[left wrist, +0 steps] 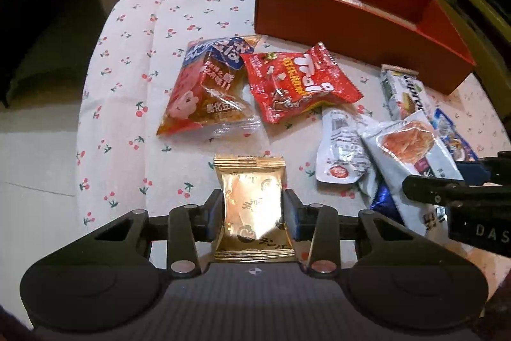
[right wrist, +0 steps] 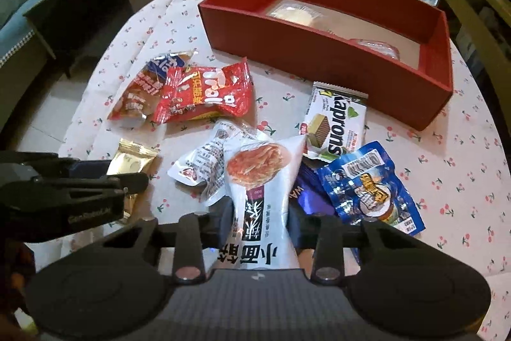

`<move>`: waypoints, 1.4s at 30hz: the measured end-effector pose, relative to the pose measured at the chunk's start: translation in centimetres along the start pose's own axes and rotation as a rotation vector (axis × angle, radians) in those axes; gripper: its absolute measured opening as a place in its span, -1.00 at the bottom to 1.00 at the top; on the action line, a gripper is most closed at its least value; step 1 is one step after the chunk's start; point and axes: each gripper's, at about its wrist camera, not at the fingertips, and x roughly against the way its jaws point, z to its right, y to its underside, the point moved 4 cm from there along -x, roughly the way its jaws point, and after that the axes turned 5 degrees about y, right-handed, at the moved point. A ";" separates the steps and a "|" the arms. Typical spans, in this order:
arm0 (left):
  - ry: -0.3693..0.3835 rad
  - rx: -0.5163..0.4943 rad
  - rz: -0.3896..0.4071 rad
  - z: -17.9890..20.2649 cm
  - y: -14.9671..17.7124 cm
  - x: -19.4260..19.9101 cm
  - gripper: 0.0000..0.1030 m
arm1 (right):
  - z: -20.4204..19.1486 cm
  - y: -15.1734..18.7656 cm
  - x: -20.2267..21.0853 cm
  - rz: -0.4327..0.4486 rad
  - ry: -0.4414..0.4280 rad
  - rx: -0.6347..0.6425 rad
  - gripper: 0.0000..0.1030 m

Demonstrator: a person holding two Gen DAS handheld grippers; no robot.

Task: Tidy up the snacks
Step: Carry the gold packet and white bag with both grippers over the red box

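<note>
On the cherry-print tablecloth, near its front edge: left gripper, jaws pinched on a gold packet; right gripper, jaws clamped on a white noodle-snack pouch. Mid-cloth: red packet, blue-and-orange packet, wafer pack, blue pouch. Far edge: red box, holding wrapped items.

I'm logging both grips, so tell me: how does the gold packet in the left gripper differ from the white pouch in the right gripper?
The gold packet is shiny metallic foil with faint marks; the white pouch is matte white with a food photo and bold black characters. The gold packet looks squat and lies apart from other snacks; the white pouch is longer and overlaps neighbouring packets. Shared: each is pinched at its sides, by the left gripper and the right gripper, over the cherry-print cloth.
</note>
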 end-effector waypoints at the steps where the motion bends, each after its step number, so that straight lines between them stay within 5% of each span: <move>1: 0.006 -0.001 0.004 0.1 0.0 0.2 -0.08 | 0.1 -0.1 0.2 0.005 -0.002 -0.002 -0.11; 8: 0.040 -0.006 0.013 0.9 0.0 1.0 -0.08 | 1.0 0.1 1.1 0.026 -0.026 -0.030 -0.26; 10: 0.056 -0.002 0.016 1.0 -0.1 1.2 -0.08 | 1.5 0.2 1.4 0.030 -0.032 -0.047 -0.43; 14: 0.072 -0.003 0.016 1.3 -0.1 1.1 -0.08 | 2.4 0.4 0.5 -0.006 -0.030 -0.088 -0.41; 17: 0.091 0.007 0.008 1.1 -0.1 0.9 -0.08 | 2.5 0.5 0.5 -0.012 -0.059 -0.114 -0.21; 19: 0.094 0.009 0.007 1.0 -0.1 0.8 -0.08 | 2.0 0.5 1.0 -0.002 -0.048 -0.084 0.41; 21: 0.101 0.015 0.001 0.9 0.0 0.7 -0.07 | 1.1 0.3 0.9 0.008 -0.045 -0.057 0.75; 22: 0.105 0.016 -0.003 0.8 0.0 0.5 -0.07 | 0.5 0.2 0.5 0.003 -0.037 -0.030 0.76; 24: 0.109 0.014 -0.009 0.9 0.1 0.4 -0.08 | -0.5 0.2 -0.6 -0.016 -0.024 0.007 0.75; 27: 0.099 0.013 -0.021 0.8 0.3 0.0 -0.07 | -1.4 0.5 -2.2 -0.017 0.073 0.070 0.44; 31: 0.100 0.011 -0.015 0.6 0.3 0.2 -0.07 | -0.1 0.4 -1.3 -0.020 0.032 0.012 0.13; 42: 0.154 -0.014 0.054 2.5 -1.7 2.1 -0.07 | 2.1 -0.7 3.0 0.095 -0.002 -0.089 0.09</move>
